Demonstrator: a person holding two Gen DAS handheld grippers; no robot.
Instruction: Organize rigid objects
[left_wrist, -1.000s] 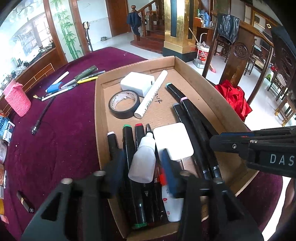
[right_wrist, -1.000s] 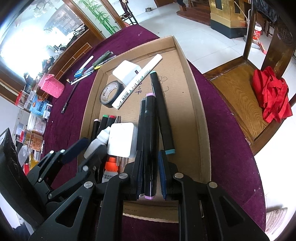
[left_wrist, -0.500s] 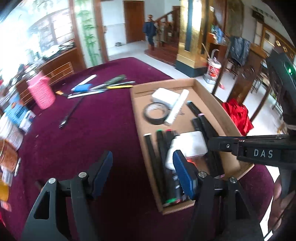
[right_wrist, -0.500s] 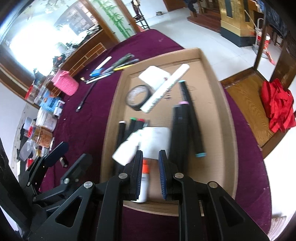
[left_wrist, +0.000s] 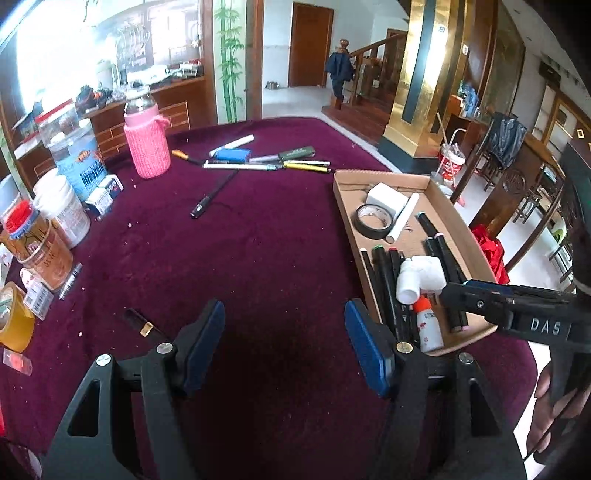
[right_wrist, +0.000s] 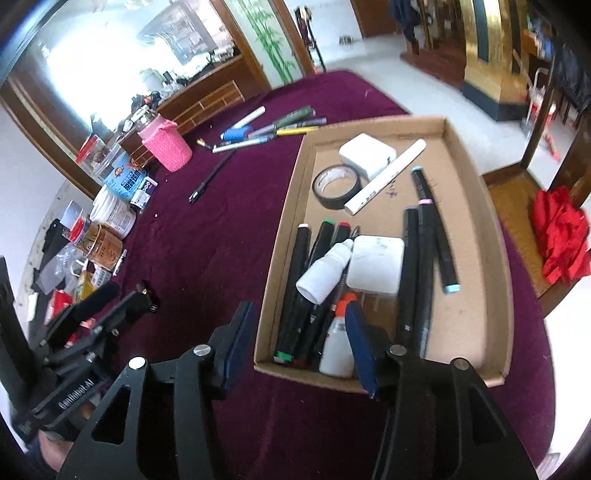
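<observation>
Both grippers empty: left gripper (left_wrist: 284, 343) jaws wide over bare cloth, right gripper (right_wrist: 299, 343) jaws wide at cardboard tray (right_wrist: 284, 206) near-left corner. Loose pens (left_wrist: 266, 160) lie far, left of tray. Pick nearest black pen (left_wrist: 213, 194); straddle barrel crosswise, close mid-length.

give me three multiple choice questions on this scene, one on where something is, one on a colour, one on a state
1. Where is the roll of black tape?
A. in the cardboard box
B. on the purple cloth beside the pens
C. on the chair

2. What colour is the knitted sleeve on the jar?
A. blue
B. pink
C. green

3. How is the left gripper?
A. shut on a marker
B. shut on nothing
C. open and holding nothing

Answers: 1 A, the tape lies inside the box next to a white block. 2 B, the sleeve is plainly pink in both views. 3 C, its blue pads stand wide apart with only cloth between them.
</observation>
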